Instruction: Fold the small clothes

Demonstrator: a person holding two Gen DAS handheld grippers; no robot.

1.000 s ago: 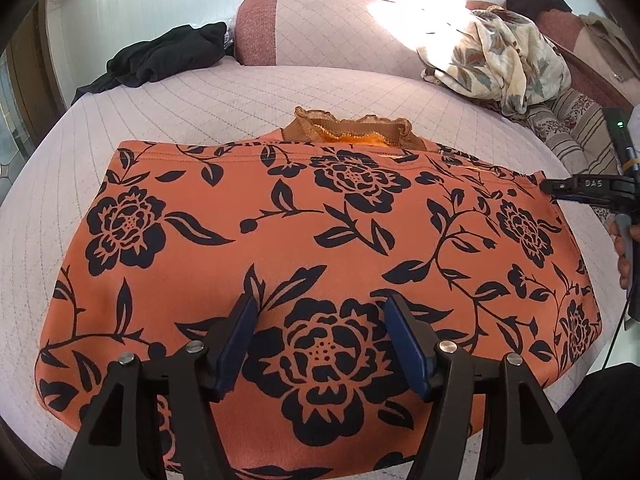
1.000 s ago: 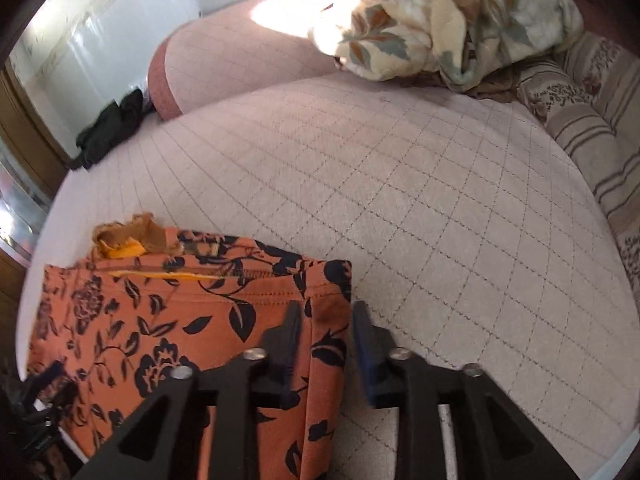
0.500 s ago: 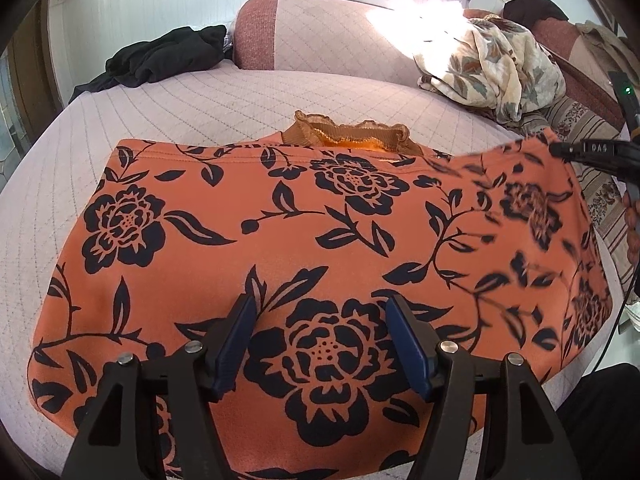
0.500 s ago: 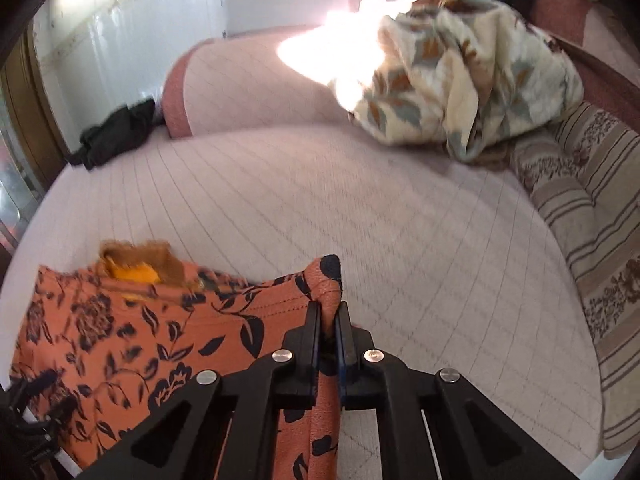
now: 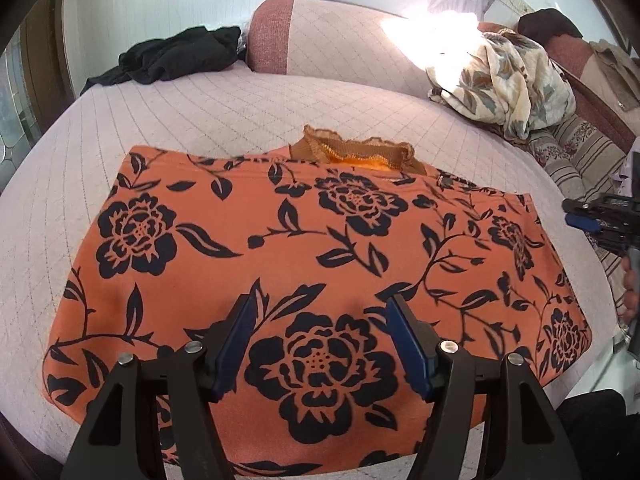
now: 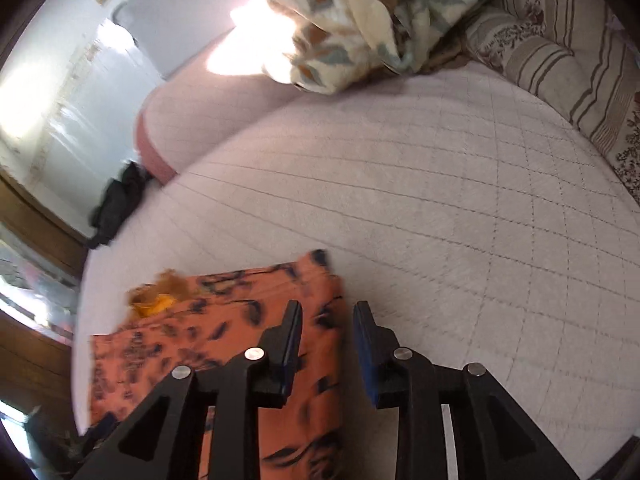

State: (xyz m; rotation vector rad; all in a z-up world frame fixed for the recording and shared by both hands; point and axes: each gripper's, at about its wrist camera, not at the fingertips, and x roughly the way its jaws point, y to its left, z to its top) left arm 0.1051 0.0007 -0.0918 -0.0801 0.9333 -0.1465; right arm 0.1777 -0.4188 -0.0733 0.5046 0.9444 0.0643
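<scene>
Quilted pale pink mattress (image 5: 248, 120) fills both views, with a pink bolster cushion (image 5: 320, 36) at the far edge. Orange garment with black flower print (image 5: 304, 248) lies spread flat on the near half, a brown frilled cloth (image 5: 352, 150) peeking out past its far hem. Left gripper (image 5: 320, 316) hangs over the near middle of the garment, jaws wide apart, nothing between the blue pads, a big black flower showing in the gap. Right gripper (image 6: 326, 320) sits over the garment's right edge, jaws opening; cloth lies below the gap, left pad over the print, right pad over bare mattress, no pinch visible. Left wrist view alone shows the whole garment, plus the right gripper (image 5: 580, 216) off its far right corner and fingers (image 5: 630, 280) on the handle. Right wrist view is blurred, showing the striped floral cushions (image 6: 560, 60) far right. Both show a crumpled black garment (image 5: 172, 56) far left and a cream leaf-print blanket (image 5: 508, 80) far right.
</scene>
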